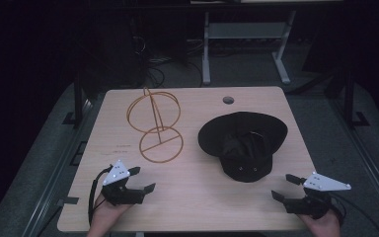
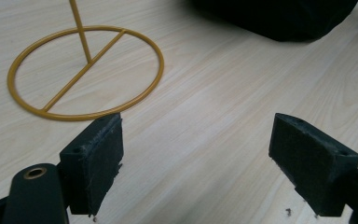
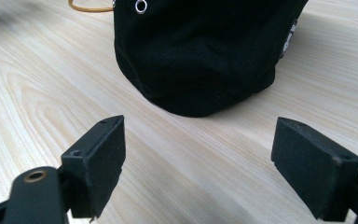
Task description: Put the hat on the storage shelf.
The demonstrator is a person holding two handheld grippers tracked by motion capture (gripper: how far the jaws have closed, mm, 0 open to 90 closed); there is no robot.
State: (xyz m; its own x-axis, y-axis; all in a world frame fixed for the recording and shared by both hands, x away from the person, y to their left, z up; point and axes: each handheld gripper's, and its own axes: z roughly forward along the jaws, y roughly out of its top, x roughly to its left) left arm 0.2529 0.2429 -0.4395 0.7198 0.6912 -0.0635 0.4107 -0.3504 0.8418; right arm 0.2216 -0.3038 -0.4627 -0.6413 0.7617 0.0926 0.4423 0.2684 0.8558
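A black brimmed hat lies on the wooden table, right of centre. A gold wire hat stand with a round base ring stands left of it. My left gripper rests open near the front left edge, just in front of the stand's base ring, with nothing between its jaws. My right gripper is open at the front right, pointing at the hat's crown a short way off. Bare table shows between the fingers in the right gripper view.
A round cable hole sits near the table's far edge. Beyond the table stand a white desk frame and cables on the dark floor. Dark metal rails run along both sides.
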